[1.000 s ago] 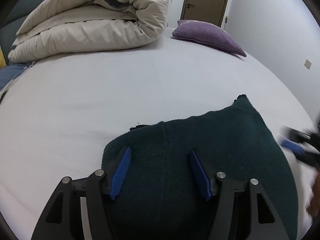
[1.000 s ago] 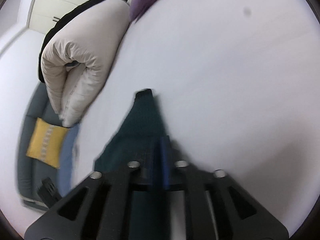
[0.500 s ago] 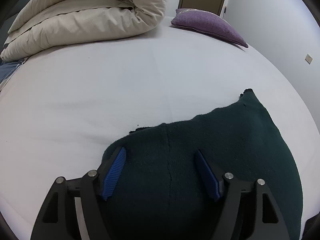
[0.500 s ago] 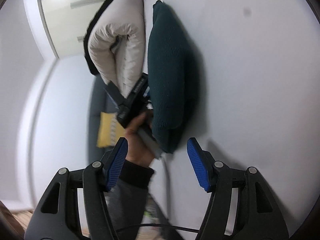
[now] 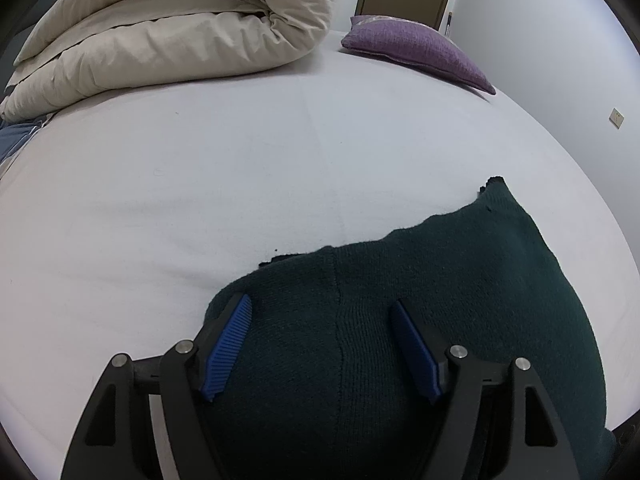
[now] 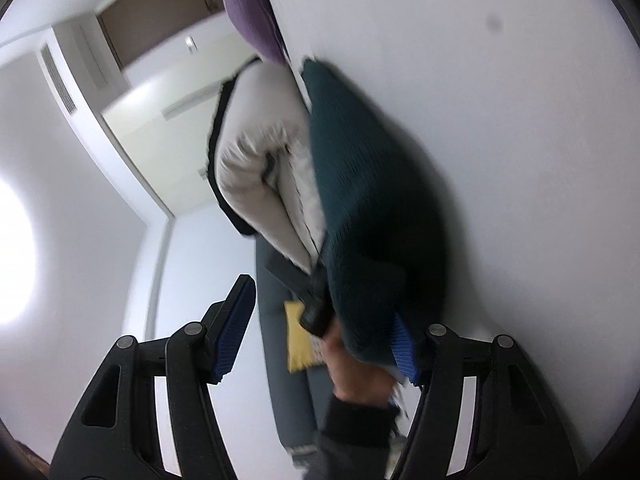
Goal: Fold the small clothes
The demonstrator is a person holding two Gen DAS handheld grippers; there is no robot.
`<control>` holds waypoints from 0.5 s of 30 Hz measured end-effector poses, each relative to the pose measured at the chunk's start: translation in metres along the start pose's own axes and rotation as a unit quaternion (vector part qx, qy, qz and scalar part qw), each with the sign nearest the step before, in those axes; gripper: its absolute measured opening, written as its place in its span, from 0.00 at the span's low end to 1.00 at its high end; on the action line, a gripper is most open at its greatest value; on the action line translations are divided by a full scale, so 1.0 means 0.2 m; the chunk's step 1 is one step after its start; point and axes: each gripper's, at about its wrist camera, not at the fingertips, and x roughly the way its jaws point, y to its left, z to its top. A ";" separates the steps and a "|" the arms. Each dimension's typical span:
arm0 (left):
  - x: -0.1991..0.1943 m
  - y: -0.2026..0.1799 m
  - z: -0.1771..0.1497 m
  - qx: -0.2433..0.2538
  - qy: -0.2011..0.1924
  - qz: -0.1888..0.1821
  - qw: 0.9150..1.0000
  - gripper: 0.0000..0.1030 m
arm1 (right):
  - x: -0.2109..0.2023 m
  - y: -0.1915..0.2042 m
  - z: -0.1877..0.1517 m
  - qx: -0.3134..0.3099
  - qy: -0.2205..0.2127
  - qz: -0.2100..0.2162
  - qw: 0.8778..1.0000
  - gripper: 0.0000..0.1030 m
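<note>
On bed point(image 5: 240, 184): dark-green knit point(image 5: 440, 320), folded.

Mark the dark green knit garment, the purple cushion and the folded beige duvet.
dark green knit garment point(image 5: 440, 320), left wrist view, middle of its top layer
purple cushion point(image 5: 416, 46), left wrist view, upper face
folded beige duvet point(image 5: 180, 36), left wrist view, its front fold

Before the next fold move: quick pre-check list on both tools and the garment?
1. Left tool open, pads off the cloth: ok, it hovers over the dark green sweater.
2. Right tool open: ok, nothing pinched between its pads.
3. Sweater lying on the white bed sheet: ok, it looks folded over, far edge uneven.
4. Sheet beyond the sweater free: ok; the beige duvet and purple pillow sit at the far end.
5. Corners lined up: cannot tell, the near part is hidden by the tool.
</note>
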 end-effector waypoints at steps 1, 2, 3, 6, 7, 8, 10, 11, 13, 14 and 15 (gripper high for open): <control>0.00 0.00 0.00 0.000 0.001 -0.001 1.000 0.73 | 0.01 0.01 0.00 0.007 -0.015 -0.001 1.000 0.60; 0.00 0.01 0.00 0.000 0.001 -0.003 1.000 0.73 | 0.03 0.01 0.00 0.017 -0.022 0.002 1.000 0.60; 0.00 0.01 0.00 0.000 0.001 -0.004 1.000 0.73 | 0.06 0.01 0.01 0.025 -0.026 -0.006 0.999 0.60; 0.01 0.01 0.00 0.003 0.000 0.003 1.000 0.74 | 0.11 -0.05 0.01 0.042 -0.036 -0.034 0.998 0.59; 0.01 0.01 0.00 0.005 0.002 0.004 1.000 0.74 | 0.10 -0.04 0.01 0.042 -0.038 -0.030 0.998 0.59; 0.01 0.01 0.01 0.006 0.002 0.006 1.000 0.74 | 0.07 0.01 0.01 0.023 -0.050 -0.036 0.998 0.59; 0.02 0.02 0.01 0.008 0.000 0.010 1.000 0.74 | -0.02 0.14 -0.01 -0.061 -0.093 -0.062 0.992 0.59; 0.01 0.02 0.01 0.009 -0.001 0.010 1.000 0.74 | -0.06 0.21 -0.03 -0.109 -0.113 -0.072 0.985 0.59; 0.01 0.02 0.01 0.009 -0.002 0.010 1.000 0.74 | -0.17 0.37 -0.11 -0.217 -0.184 -0.075 0.956 0.57; 0.01 0.02 0.01 0.010 -0.002 0.012 1.000 0.74 | -0.22 0.45 -0.14 -0.269 -0.210 -0.068 0.938 0.57; 0.01 0.02 0.01 0.011 -0.002 0.013 1.000 0.74 | -0.23 0.49 -0.12 -0.287 -0.208 -0.056 0.933 0.57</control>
